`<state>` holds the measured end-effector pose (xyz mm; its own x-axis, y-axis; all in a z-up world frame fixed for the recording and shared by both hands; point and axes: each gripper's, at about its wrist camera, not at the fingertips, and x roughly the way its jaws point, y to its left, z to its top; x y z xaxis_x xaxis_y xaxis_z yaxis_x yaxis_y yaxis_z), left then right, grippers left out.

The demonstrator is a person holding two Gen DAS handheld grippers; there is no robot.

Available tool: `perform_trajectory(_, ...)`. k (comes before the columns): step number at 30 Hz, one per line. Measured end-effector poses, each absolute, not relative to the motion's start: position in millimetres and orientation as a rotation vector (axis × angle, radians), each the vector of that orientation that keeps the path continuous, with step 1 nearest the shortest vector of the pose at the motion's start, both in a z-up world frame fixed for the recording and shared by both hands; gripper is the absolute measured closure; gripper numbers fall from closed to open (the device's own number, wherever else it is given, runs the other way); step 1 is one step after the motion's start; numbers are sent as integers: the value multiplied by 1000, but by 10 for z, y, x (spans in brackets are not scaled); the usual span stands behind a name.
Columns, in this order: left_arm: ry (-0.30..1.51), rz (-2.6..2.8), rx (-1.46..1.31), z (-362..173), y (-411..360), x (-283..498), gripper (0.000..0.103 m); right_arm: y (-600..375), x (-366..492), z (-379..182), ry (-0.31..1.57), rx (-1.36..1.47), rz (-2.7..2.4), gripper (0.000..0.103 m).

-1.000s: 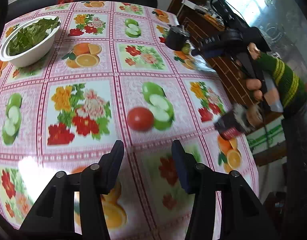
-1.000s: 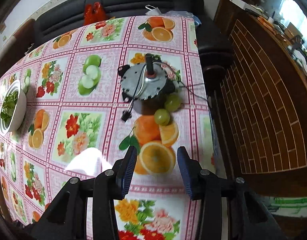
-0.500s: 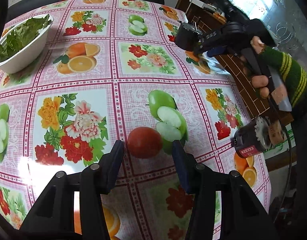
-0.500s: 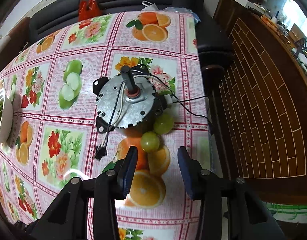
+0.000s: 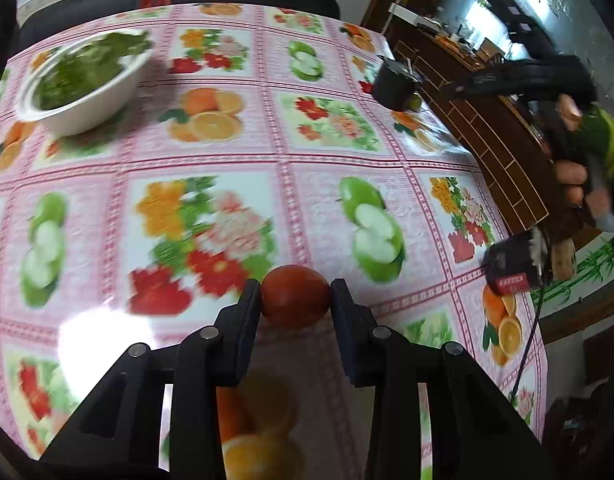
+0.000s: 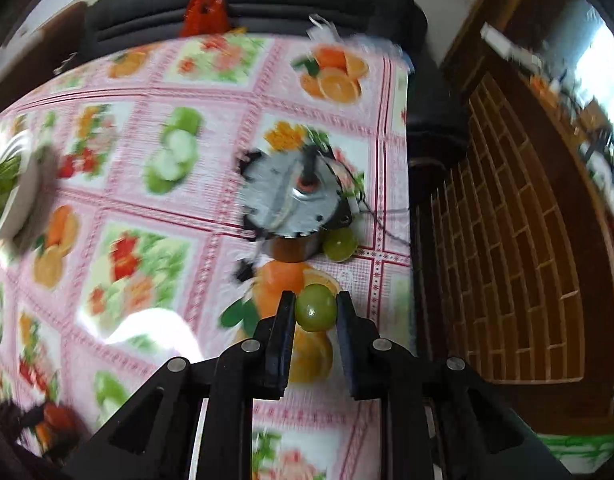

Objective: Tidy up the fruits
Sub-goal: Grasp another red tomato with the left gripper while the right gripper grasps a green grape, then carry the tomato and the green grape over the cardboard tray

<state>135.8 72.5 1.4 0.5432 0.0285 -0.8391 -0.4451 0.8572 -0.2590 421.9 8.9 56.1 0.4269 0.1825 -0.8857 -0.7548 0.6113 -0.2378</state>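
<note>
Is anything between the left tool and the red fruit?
No. The red fruit sits right between the two fingers of the left tool, and nothing shows in between. The right tool has a green fruit between its fingers the same way.

left gripper (image 5: 296,294): black plastic, silver screws | right hand (image 5: 571,176): bare skin; green sleeve (image 5: 611,140), yellow stripes

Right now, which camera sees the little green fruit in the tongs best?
The right wrist view: the green fruit sits sharp and close, gripped between the right tongs. The left wrist view shows those tongs far off and blurred, the fruit not discernible; its own tongs hold a red tomato.
</note>
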Motion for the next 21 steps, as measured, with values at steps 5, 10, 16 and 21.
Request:
perform_trajectory(5, 946, 323, -497, 151, 791, 1078, 71, 209, 3761, 875, 748, -765, 737, 82)
perform_trajectory(10, 941, 340, -502, 225, 781, 732, 71, 472, 3634, 859, 654, -592, 874, 82)
perform_trajectory(16, 931, 348, -508, 322, 840, 429, 71, 752, 3455, 802, 737, -406, 1004, 82)
perform_trajectory(21, 898, 378, -495, 459, 898, 178, 71, 823, 2810, 1056, 769, -462, 1028, 82)
